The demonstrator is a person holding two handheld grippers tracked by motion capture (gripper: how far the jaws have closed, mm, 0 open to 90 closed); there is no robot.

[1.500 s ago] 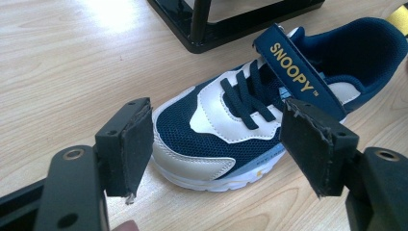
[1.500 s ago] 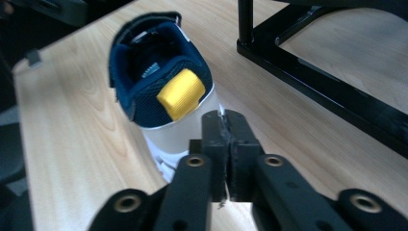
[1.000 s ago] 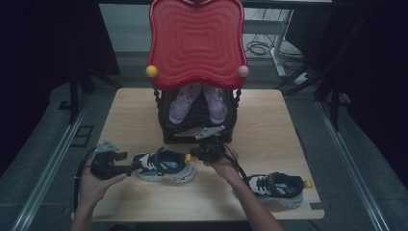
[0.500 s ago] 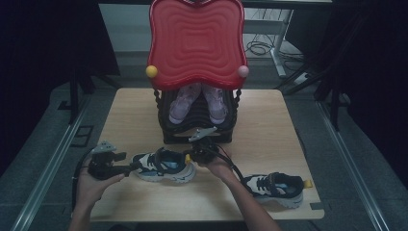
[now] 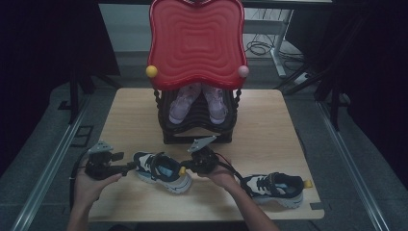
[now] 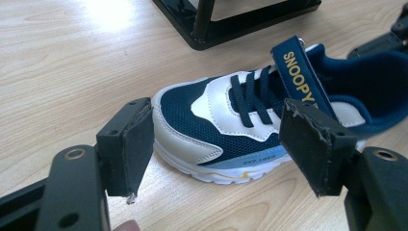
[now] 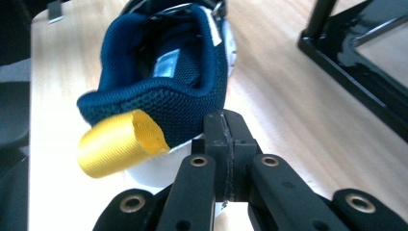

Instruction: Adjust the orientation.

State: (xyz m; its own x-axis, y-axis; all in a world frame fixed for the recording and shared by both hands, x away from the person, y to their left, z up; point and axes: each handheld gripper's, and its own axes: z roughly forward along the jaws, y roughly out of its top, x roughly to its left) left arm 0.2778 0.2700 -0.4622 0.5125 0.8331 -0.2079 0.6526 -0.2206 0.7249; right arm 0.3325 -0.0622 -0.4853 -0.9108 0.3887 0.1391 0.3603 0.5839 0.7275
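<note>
Shoe (image 5: 162,171) — navy and white, on desk (image 5: 269,120) front, between both grippers. Left gripper (image 6: 216,144) — jaws wide, flanking the toe, not touching. Right gripper (image 7: 226,139) — jaws closed together at the heel, beside yellow loop (image 7: 118,142). Second shoe (image 5: 274,187) — near right.

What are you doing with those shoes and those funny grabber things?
A person holds a gripper in each hand at a wooden table. The left gripper is open, its jaws on either side of the toe of a navy and white sneaker. The right gripper is shut, pressed against that sneaker's heel beside the yellow pull loop. The matching sneaker lies farther right, and a pink pair sits in a black rack.
</note>
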